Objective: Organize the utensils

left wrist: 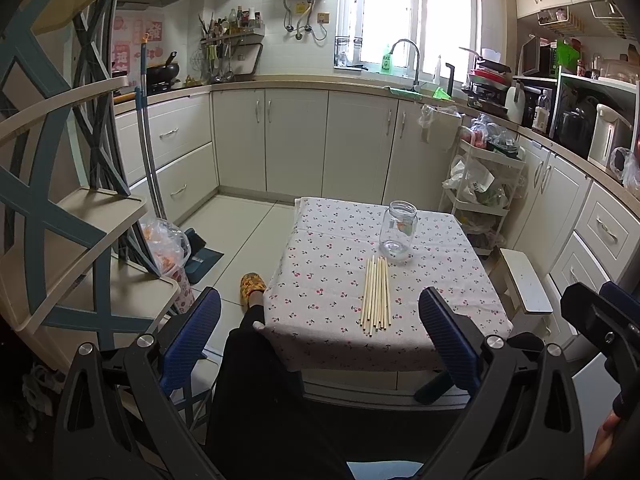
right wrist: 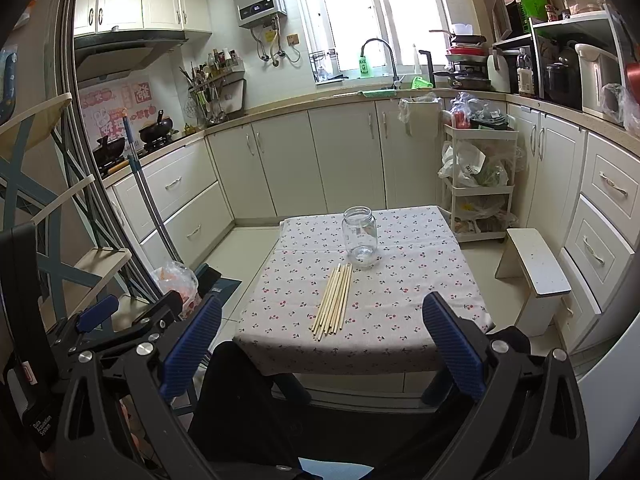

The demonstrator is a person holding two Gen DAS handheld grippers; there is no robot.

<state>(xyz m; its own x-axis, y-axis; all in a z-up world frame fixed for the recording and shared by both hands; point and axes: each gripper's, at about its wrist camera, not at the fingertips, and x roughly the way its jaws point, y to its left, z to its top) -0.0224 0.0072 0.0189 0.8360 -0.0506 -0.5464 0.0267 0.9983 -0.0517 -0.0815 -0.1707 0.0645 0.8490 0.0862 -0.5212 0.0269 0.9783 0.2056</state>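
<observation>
- Left wrist view alone shows a slipper (left wrist: 252, 285) beside the bench (left wrist: 320, 280).
- Both: left claw (left wrist: 320, 336) and right claw (right wrist: 322, 344) wide, empty; chopsticks (left wrist: 376, 294) ahead, jar (left wrist: 397, 230) beyond, nothing between.

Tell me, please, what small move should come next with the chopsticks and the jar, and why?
Probably bring the right gripper forward and down to the near ends of the chopsticks. Both grippers are open, empty and short of the table, the left gripper too; the chopsticks lie flat before the upright, empty glass jar.
</observation>
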